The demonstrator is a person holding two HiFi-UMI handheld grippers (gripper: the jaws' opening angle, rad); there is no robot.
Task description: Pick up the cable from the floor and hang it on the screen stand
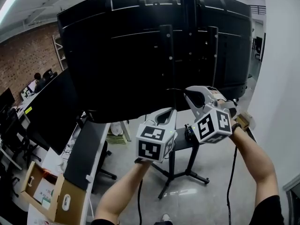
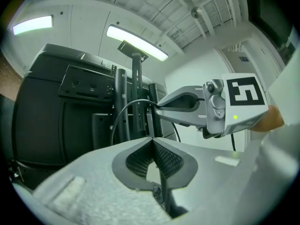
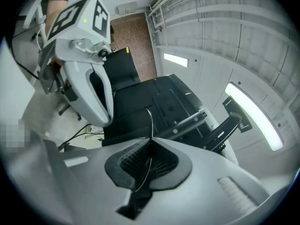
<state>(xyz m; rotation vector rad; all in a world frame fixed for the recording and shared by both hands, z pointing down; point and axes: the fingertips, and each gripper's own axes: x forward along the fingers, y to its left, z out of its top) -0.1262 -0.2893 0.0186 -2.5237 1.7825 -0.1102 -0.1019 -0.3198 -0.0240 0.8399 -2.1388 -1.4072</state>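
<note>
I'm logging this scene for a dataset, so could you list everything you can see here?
screen: one, black, back toward the camera, upper middle.
screen stand: one, black, pole up the screen's back, legs on the floor.
cable: one, thin, black, before the stand's pole, gripped in two places.
monitor: one clear, black, over the desk at left.
desk: one, dark top, left.
cardboard box: one, brown, bottom left.
brick wall: one, red-brown, far left.
people: seemingly two, seated far left.
left tongs: one, grey-white with marker cube, shut on the cable.
right tongs: one, same colours, shut on the cable.
forearms: two, bare, at the bottom.
</note>
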